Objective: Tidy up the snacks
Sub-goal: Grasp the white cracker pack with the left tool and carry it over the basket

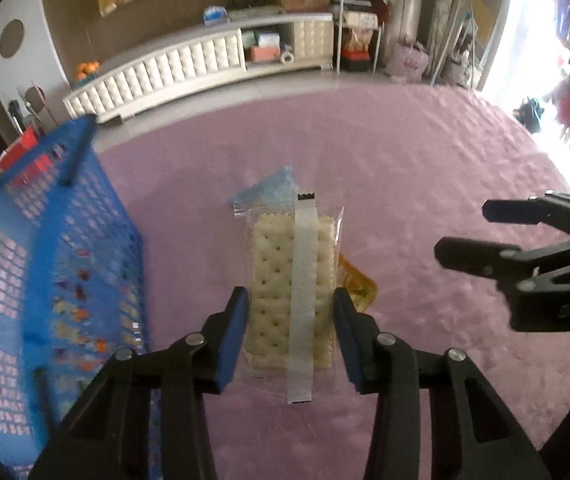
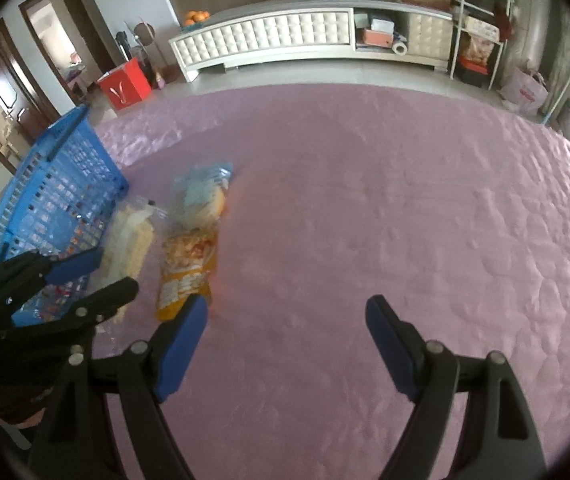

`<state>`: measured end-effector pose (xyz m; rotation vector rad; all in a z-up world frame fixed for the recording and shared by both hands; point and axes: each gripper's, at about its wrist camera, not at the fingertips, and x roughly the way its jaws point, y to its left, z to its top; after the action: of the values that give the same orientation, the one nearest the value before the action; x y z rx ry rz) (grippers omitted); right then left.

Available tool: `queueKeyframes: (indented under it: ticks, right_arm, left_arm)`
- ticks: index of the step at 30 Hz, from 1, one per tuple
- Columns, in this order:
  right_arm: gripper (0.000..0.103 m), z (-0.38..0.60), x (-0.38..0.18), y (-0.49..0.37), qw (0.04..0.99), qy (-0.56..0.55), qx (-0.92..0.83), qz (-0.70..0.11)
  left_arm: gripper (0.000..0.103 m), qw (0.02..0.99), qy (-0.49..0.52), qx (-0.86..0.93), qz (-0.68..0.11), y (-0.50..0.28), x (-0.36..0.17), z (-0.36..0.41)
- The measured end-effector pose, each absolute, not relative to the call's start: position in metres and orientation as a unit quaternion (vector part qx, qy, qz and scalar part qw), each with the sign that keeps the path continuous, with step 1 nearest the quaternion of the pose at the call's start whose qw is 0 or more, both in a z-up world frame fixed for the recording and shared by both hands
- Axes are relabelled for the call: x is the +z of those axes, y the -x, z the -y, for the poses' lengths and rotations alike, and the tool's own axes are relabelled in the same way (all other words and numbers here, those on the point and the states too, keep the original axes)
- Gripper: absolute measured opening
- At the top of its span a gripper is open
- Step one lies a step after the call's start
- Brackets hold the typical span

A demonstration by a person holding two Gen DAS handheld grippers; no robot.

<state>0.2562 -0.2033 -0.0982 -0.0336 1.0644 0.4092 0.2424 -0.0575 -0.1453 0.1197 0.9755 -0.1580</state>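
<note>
A clear pack of pale crackers [image 1: 291,284] lies lengthways between the fingers of my left gripper [image 1: 289,312], whose blue pads press its sides. It also shows in the right wrist view [image 2: 127,240]. A blue mesh basket [image 1: 45,264] stands just left of it, seen also in the right wrist view [image 2: 57,200]. An orange snack packet [image 2: 187,268] and a light blue packet [image 2: 201,192] lie on the pink cloth by the crackers. My right gripper [image 2: 287,320] is open and empty above bare cloth, right of the orange packet. It shows at the right of the left wrist view [image 1: 465,232].
The pink quilted cloth [image 2: 385,220] covers the table. A white tufted cabinet [image 2: 285,40] runs along the far wall. A red box [image 2: 125,84] stands on the floor beyond the basket. Several snacks lie inside the basket.
</note>
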Motion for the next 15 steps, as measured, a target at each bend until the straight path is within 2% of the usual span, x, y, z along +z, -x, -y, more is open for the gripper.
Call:
queueKeyframes:
  ticks: [8, 15]
  right_arm:
    - [0.085, 0.176, -0.076, -0.242, 0.845, 0.027, 0.226, -0.484]
    - [0.085, 0.148, -0.095, -0.248, 0.825, 0.038, 0.242, -0.51]
  left_arm:
    - [0.04, 0.917, -0.041, -0.05, -0.395, -0.196, -0.084, 0.027]
    - [0.04, 0.937, -0.023, 0.004, -0.349, -0.172, -0.044, -0.026]
